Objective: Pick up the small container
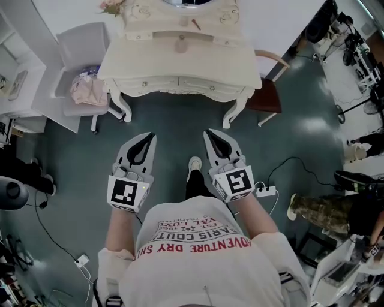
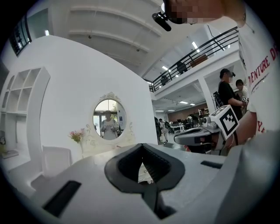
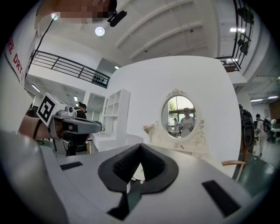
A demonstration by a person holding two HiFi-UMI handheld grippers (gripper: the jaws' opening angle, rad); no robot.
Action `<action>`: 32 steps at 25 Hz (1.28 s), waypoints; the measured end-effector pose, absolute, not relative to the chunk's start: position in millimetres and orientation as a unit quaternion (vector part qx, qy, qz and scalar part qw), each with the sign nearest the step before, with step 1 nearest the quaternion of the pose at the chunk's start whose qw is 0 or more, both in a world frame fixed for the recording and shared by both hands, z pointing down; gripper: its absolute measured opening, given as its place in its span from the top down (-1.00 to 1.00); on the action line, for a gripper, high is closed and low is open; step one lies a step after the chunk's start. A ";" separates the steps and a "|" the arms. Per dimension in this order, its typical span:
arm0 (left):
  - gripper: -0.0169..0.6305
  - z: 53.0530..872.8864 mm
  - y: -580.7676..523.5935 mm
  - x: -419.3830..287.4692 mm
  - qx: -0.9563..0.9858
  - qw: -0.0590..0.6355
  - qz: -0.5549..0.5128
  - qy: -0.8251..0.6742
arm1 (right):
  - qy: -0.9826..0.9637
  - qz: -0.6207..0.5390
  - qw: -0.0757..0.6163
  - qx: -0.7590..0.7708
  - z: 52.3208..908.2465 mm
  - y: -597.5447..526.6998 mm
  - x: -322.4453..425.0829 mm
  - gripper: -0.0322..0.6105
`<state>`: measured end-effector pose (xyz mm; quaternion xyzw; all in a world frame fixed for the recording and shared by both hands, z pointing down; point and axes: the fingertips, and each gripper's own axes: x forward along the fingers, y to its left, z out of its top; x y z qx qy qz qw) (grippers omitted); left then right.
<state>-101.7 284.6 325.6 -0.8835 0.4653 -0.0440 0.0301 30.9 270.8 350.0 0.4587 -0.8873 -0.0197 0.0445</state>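
A small brownish container (image 1: 181,43) stands on the cream vanity table (image 1: 180,66), near its middle and below the mirror. My left gripper (image 1: 147,138) and right gripper (image 1: 210,134) hang side by side over the floor in front of the table, well short of it. Both point toward the table, shut and holding nothing. In the left gripper view the jaws (image 2: 141,147) meet at the tips, with the right gripper (image 2: 199,135) beside them. The right gripper view shows its jaws (image 3: 140,147) closed as well, and the left gripper (image 3: 72,126) at the left.
A white chair (image 1: 84,54) holding a pink cloth (image 1: 89,91) stands left of the table, and a wooden chair (image 1: 268,90) stands to its right. An oval mirror (image 2: 108,119) and flowers (image 1: 111,7) are at the table's back. Cables and a power strip (image 1: 266,192) lie on the floor.
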 end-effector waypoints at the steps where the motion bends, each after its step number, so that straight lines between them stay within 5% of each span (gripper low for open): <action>1: 0.92 323.4 268.7 -98.9 -0.880 0.029 -0.042 0.473 | -0.888 -0.019 0.045 0.457 348.9 254.8 36.1 0.91; 17: 0.92 330.1 16.7 -27.1 -0.849 0.006 -0.054 0.526 | -0.906 -0.038 0.061 0.418 350.2 -3.0 105.4 0.91; 32: 0.92 367.2 -171.4 -42.8 -0.866 0.007 -0.082 0.493 | -0.903 -0.010 0.063 0.425 384.9 -170.6 67.5 0.90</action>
